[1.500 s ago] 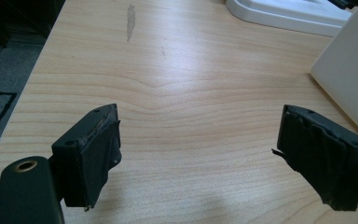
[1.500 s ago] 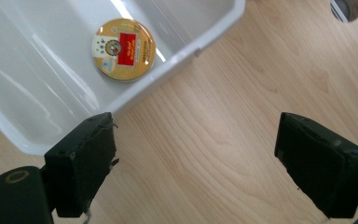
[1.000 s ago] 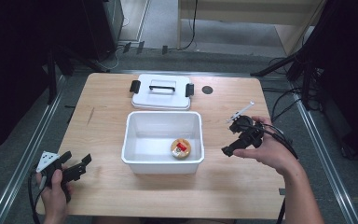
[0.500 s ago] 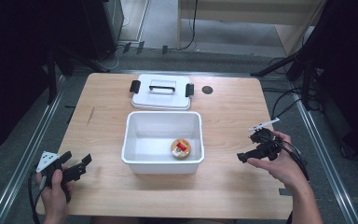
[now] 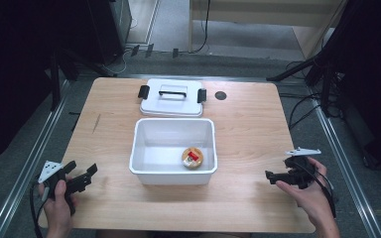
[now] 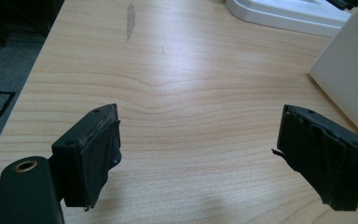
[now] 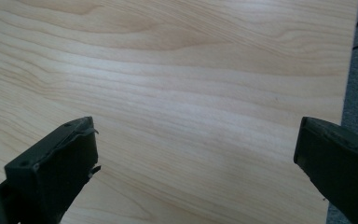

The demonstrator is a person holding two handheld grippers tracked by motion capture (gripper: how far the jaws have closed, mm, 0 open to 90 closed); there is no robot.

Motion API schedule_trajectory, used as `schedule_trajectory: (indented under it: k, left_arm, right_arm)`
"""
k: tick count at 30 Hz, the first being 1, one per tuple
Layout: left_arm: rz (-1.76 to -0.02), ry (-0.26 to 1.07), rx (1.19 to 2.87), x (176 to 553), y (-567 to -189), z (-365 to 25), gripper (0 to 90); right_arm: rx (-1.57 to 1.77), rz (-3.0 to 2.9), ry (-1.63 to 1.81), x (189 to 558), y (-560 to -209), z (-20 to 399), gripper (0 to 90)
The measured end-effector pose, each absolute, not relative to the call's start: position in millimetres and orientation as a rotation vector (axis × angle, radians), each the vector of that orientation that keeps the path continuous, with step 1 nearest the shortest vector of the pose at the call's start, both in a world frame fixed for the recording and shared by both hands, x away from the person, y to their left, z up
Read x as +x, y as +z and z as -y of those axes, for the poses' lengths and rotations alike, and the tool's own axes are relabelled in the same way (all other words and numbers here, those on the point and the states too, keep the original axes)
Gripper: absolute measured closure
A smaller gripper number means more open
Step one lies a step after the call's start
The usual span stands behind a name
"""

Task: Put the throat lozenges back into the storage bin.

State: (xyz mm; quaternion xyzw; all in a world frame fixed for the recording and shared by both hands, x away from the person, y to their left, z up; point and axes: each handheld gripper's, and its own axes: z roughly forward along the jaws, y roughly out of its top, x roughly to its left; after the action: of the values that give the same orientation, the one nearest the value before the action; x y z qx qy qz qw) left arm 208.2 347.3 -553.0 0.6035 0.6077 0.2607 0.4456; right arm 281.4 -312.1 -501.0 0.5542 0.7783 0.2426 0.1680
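A white open bin [image 5: 172,176] stands in the middle of the wooden table [image 5: 248,124]. Inside it, near the front right corner, lies a small round tan item with a red top [image 5: 192,157]. The bin's white lid [image 5: 171,97], with black handle and clips, lies flat just behind it. My left gripper [image 5: 87,173] rests near the table's front left, open, with nothing between its fingers. In the left gripper view the gripper [image 6: 198,130] has its jaws wide apart over bare wood, the bin's wall [image 6: 349,79] at right. My right gripper [image 5: 273,176] [image 7: 196,135] is open at the front right, also holding nothing.
A small dark round hole [image 5: 221,95] sits in the table to the right of the lid. Metal rails [image 5: 342,148] run along both sides of the table, with cables on the floor at right. The table's right edge [image 7: 349,70] lies close to my right gripper.
My right gripper has moved away from the bin's right side, toward me and to the right, down to the table's front right. The left gripper has stayed put.
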Motion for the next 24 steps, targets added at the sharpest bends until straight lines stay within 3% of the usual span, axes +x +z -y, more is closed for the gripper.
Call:
schedule_trajectory:
  k: [22,24]
  left_arm:
    - [-1.506,0.649,1.491,207.9,-553.1,-347.1,14.0]
    - [-1.505,0.650,1.494,207.6,-553.0,-347.0,14.0]
  right_arm:
    - [1.690,-1.810,1.062,222.6,-540.5,368.8,0.6]
    - [1.700,-1.761,1.100,217.5,-543.7,372.7,3.8]
